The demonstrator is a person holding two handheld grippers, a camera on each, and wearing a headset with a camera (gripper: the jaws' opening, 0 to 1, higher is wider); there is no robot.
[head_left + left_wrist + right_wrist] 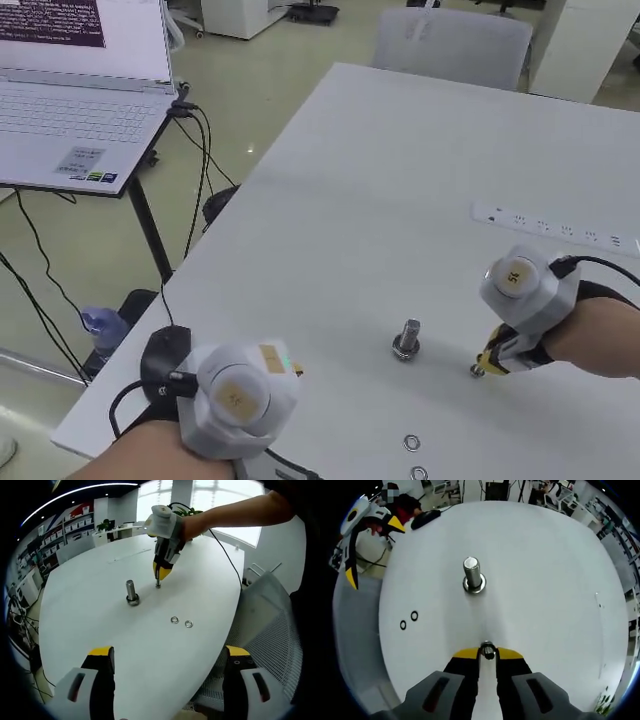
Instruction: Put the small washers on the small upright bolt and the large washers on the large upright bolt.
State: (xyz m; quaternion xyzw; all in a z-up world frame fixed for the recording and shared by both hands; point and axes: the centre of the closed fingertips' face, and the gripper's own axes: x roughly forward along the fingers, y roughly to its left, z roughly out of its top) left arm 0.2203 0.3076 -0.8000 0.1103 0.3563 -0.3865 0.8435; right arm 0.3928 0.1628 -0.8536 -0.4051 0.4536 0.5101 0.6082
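My right tool is clenched on the small bolt near the large bolt, perhaps seating a washer, while my left tool hangs released, ready for the two loose washers beside that bolt.

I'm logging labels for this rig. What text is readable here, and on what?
"5K", roughly: round cap of the right gripper.
Too blurred: text lines on the laptop screen.
Too small: laptop stickers.
Too faint: mark on the left gripper cap.
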